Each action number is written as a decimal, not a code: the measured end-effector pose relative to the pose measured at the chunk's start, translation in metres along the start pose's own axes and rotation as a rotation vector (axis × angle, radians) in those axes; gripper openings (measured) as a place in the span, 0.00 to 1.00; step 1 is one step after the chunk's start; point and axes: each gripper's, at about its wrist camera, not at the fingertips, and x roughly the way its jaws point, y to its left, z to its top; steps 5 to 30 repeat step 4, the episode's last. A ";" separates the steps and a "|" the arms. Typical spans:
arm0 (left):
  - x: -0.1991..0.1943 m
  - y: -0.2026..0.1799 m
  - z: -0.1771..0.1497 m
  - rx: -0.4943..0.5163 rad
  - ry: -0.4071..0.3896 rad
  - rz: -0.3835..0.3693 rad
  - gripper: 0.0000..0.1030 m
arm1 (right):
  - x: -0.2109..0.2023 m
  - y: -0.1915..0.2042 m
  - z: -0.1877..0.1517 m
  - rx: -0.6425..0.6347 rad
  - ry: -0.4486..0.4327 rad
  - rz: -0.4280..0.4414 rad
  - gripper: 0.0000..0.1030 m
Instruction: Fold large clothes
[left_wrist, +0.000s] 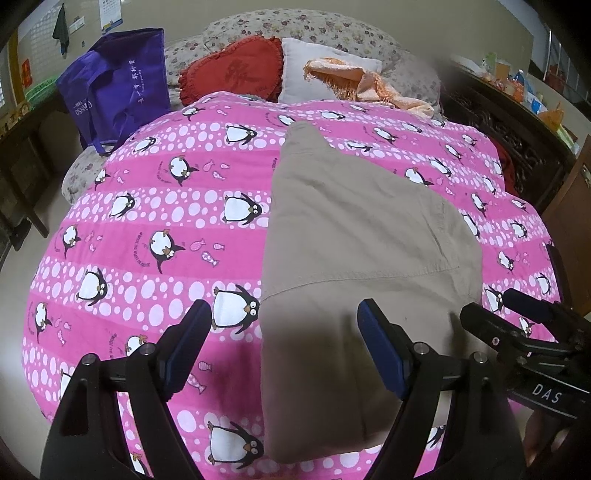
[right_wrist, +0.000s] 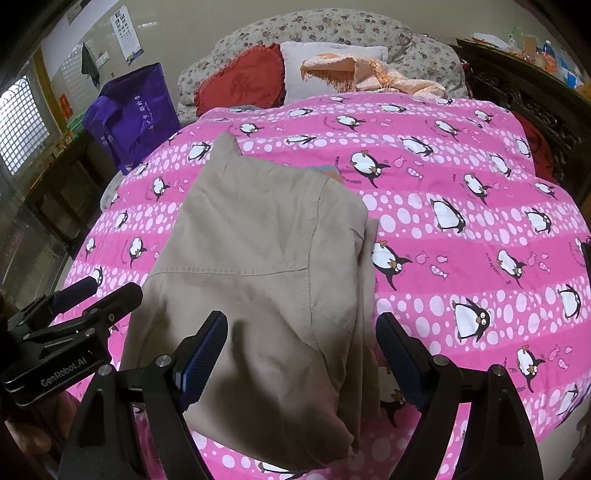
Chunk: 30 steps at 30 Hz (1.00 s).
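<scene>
A beige garment (left_wrist: 354, 236), folded into a long stack, lies on the pink penguin-print quilt (left_wrist: 147, 229). My left gripper (left_wrist: 284, 314) hovers open over the garment's near left edge, with nothing between its blue pads. The right gripper (left_wrist: 487, 306) shows at the right edge of the left wrist view. In the right wrist view the same beige garment (right_wrist: 266, 258) fills the middle of the pink quilt (right_wrist: 461, 221). My right gripper (right_wrist: 303, 326) stands open above the garment's near right edge. The left gripper (right_wrist: 107, 291) appears at the left edge, also open.
A purple tote bag (left_wrist: 118, 88) stands at the bed's far left. A red cushion (left_wrist: 232, 70), a white pillow (left_wrist: 325, 66) and an orange fringed cloth (left_wrist: 365, 85) lie at the head. A dark carved cabinet (left_wrist: 517, 122) with clutter borders the right side.
</scene>
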 end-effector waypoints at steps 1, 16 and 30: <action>-0.002 0.000 0.000 0.007 -0.018 -0.001 0.79 | 0.000 0.000 0.000 -0.001 0.001 0.000 0.82; -0.003 0.004 0.000 0.009 -0.038 -0.027 0.79 | 0.001 -0.001 0.000 -0.004 0.001 0.008 0.82; -0.003 0.004 0.000 0.009 -0.038 -0.027 0.79 | 0.001 -0.001 0.000 -0.004 0.001 0.008 0.82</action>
